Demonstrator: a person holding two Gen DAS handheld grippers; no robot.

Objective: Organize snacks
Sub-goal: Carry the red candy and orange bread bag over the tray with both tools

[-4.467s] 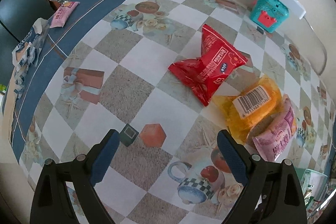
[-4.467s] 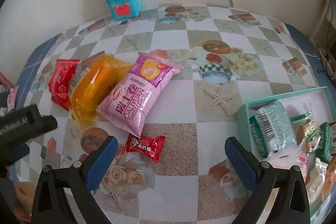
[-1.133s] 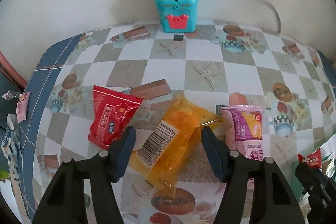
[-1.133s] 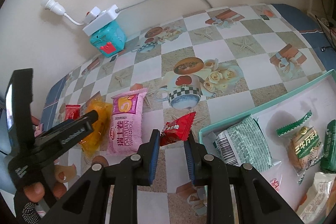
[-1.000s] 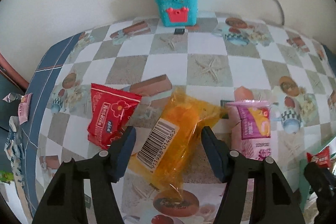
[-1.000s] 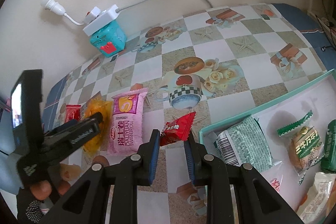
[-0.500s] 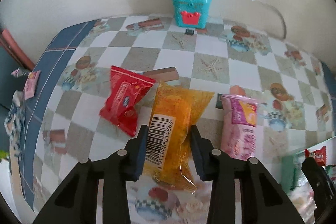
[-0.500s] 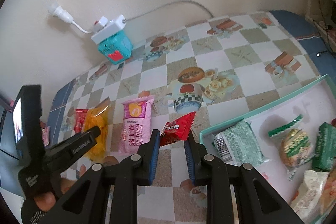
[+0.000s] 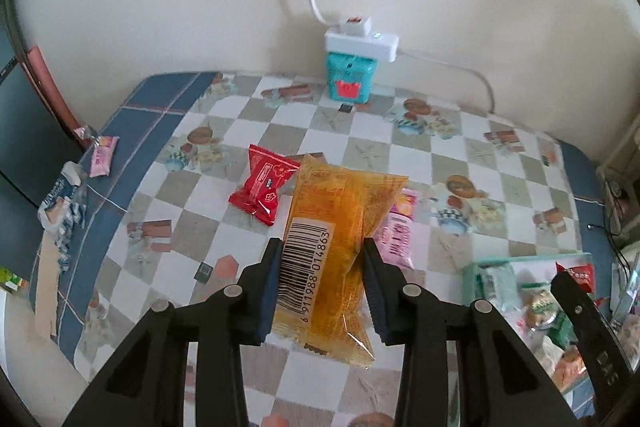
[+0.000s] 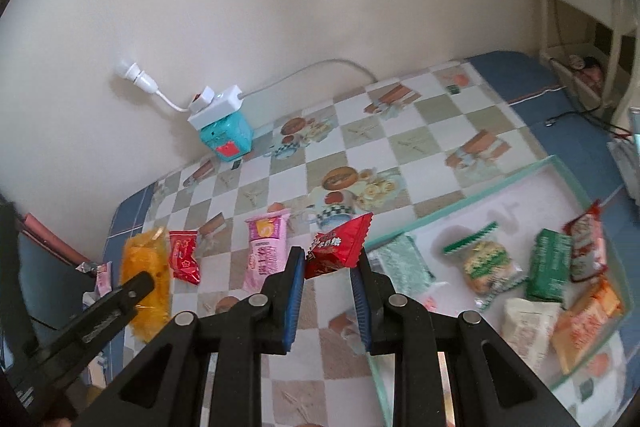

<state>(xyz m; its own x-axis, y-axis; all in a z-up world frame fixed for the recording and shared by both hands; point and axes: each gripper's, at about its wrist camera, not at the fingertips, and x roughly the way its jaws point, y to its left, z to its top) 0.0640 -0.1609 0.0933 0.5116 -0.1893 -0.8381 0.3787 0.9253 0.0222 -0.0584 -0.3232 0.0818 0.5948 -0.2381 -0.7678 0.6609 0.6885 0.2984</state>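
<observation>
Left wrist view: left claw (image 9: pixel 320 281) clamps the orange snack packet (image 9: pixel 334 243), lifted off the counter (image 9: pixel 400 163). Right claw (image 10: pixel 326 277) pinches a red candy (image 10: pixel 338 245); its slippery corner may slip before the tray (image 10: pixel 456 211) at four o'clock.

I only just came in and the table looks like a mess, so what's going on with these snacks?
A person is sorting snacks with a gripper in each hand. The left gripper has its jaws shut on an orange packet, held above the table. The right gripper has its jaws shut on a small red candy, also off the table. A green tray on the right already holds several snacks. A red packet and a pink packet lie on the table.
</observation>
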